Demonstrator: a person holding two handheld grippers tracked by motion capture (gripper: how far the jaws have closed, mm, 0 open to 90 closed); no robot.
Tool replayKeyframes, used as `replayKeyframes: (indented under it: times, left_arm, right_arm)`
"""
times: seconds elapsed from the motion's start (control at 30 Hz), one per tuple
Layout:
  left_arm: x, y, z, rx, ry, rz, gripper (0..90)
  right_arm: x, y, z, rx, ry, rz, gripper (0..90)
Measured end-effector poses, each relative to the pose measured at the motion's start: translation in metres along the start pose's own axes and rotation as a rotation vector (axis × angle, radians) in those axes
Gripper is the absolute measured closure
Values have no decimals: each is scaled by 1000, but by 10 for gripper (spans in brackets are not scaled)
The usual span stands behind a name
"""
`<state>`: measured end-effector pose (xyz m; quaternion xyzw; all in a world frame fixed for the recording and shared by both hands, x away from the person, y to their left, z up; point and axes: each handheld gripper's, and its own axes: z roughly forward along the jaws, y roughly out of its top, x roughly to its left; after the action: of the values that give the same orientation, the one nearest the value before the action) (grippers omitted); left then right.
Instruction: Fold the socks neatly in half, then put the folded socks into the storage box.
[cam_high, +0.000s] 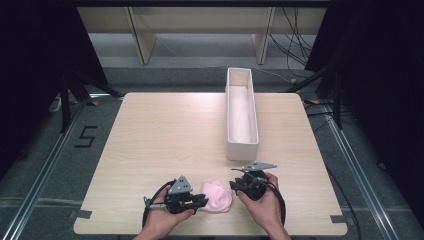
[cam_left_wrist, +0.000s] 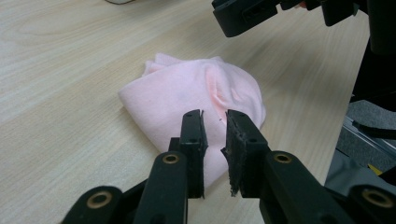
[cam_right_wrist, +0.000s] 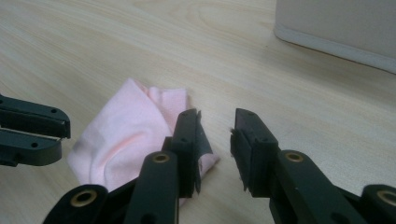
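My left gripper (cam_high: 199, 201) has its jaws narrowly apart at the pink cloth's (cam_high: 218, 196) edge, gripping nothing. My right gripper (cam_high: 239, 184) stands open, empty. The cloth lies bunched between them on the desk (cam_high: 165, 135).

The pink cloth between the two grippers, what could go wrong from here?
1. The left gripper's jaws stand a little apart with the pink cloth just beyond their tips; closing here may catch only one loose layer, so the bundle could unfold.
2. The right gripper is open beside the cloth's edge, nothing between its jaws; it may close on air.
3. The two grippers sit close across the cloth and could bump each other.
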<state>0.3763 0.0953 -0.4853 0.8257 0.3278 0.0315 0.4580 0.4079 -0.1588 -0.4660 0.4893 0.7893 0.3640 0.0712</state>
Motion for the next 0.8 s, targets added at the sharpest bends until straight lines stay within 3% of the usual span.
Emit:
replayKeyframes:
  times: [0.03, 0.07, 0.2, 0.23, 0.27, 0.37, 0.4, 0.5, 0.63, 0.67, 0.7, 0.73, 0.77, 0.8]
  left_arm:
    - [0, 0, 0, 1, -2, 3, 769]
    - [0, 0, 0, 7, -5, 4, 772]
    - [0, -1, -1, 3, -13, 4, 778]
    - [-1, -1, -2, 6, -21, 5, 779]
    - [-2, -1, -1, 5, -18, 8, 781]
    - [-3, 0, 0, 10, -24, 10, 784]
    - [-4, 1, 2, 17, -28, 16, 784]
    - [-6, 4, 5, 27, -31, 29, 781]
    - [-10, 6, 10, 36, -26, 58, 749]
    - [-11, 7, 11, 34, -27, 60, 745]
    - [-12, 7, 12, 35, -29, 60, 746]
    - [-12, 7, 12, 35, -29, 60, 753]
    - [-13, 8, 13, 53, -28, 79, 765]
    - [-15, 7, 14, 44, -35, 63, 777]
  right_arm:
    - [-1, 0, 0, -5, 14, -12, 707]
    - [-1, 0, 0, -8, -5, -23, 706]
    - [0, 2, 2, 3, 11, -17, 704]
    - [3, 3, 3, -1, 1, 4, 703]
    - [2, 5, 4, 1, 2, -23, 702]
    - [3, 9, 8, 20, 25, -6, 694]
    - [1, 11, 10, 18, 31, -24, 688]
    - [3, 14, 12, 79, 24, 20, 673]
    - [2, 15, 14, 83, 31, 28, 664]
    - [2, 15, 14, 87, 58, 30, 661]
    - [5, 15, 14, 93, 57, 64, 657]
    - [0, 16, 14, 92, 37, 25, 654]
    - [0, 16, 14, 93, 37, 28, 650]
    - [-1, 16, 15, 92, 35, 24, 645]
